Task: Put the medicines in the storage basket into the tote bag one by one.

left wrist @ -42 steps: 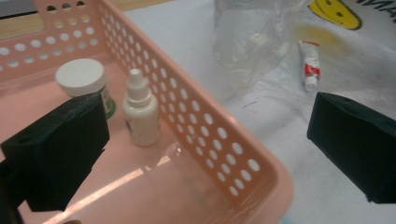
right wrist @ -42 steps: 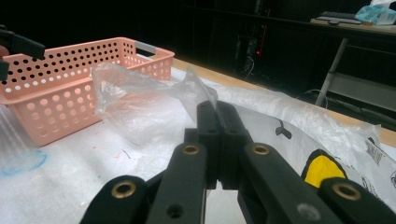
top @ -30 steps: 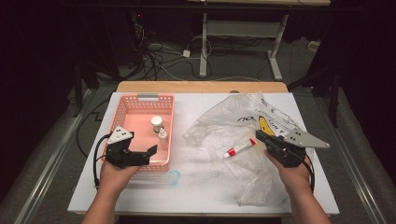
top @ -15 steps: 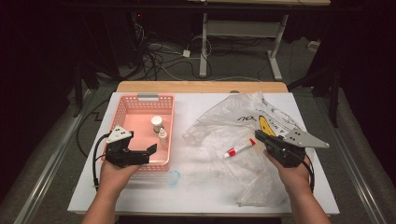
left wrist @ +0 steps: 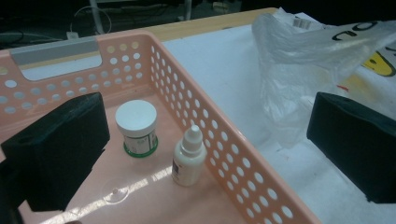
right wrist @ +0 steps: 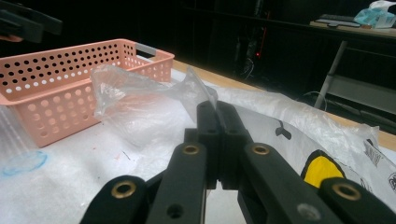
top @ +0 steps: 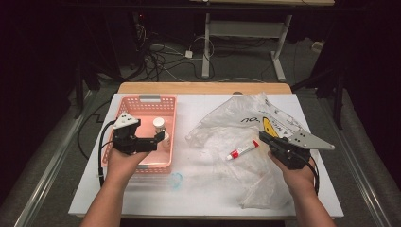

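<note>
A pink perforated basket (top: 142,100) (left wrist: 219,140) (right wrist: 60,79) stands at the table's left. In it a white jar (top: 159,124) (left wrist: 136,123) and a small white dropper bottle (left wrist: 188,156) stand upright. My left gripper (top: 158,140) (left wrist: 205,128) hovers open over the basket's right wall, nothing between its pads (left wrist: 56,154). A crumpled clear plastic bag (top: 236,123) (left wrist: 299,70) (right wrist: 140,102) lies on the right, with a red-and-white tube (top: 242,150) in it. My right gripper (top: 265,138) (right wrist: 217,109) rests low on the bag, jaws pressed together, apparently pinching its film.
A clear ring with a blue tint (top: 176,179) (right wrist: 23,165) lies on the white table cover (top: 208,198) in front of the basket. A clear round lid (left wrist: 114,193) lies on the basket floor. Cables and a table frame stand on the dark floor beyond.
My left gripper has risen and moved farther over the basket. The right gripper and the bag have stayed put.
</note>
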### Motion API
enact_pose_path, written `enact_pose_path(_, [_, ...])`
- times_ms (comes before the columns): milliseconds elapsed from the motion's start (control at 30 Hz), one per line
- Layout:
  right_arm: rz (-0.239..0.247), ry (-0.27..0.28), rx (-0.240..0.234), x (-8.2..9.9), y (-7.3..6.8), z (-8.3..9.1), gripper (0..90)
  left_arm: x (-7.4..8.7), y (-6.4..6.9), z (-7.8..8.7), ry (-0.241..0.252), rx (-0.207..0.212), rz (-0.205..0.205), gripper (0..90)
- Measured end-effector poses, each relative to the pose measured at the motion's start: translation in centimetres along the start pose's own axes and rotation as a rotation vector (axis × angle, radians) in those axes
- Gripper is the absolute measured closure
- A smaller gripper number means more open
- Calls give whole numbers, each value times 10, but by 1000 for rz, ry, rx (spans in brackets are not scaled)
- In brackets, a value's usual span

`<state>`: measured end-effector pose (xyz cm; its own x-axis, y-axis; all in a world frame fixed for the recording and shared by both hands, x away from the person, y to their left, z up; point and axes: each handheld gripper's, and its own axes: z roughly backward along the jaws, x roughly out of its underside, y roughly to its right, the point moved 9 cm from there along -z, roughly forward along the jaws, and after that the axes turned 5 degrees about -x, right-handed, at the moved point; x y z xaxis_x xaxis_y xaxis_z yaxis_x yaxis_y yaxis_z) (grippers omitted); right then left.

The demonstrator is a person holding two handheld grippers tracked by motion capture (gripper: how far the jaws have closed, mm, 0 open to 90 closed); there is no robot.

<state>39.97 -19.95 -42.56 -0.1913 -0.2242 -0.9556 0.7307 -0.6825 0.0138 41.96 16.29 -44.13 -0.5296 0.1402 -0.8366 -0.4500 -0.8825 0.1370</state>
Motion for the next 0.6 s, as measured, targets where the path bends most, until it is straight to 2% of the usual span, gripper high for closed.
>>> enact_pose_path(300, [-2,-1,0,1,0,0,900,0,-20,-25,-40,-21,54,0])
enact_pose_path(600, [-2,-3,-1,1,0,0,900,-5,-35,-49,-109,-55,50,13])
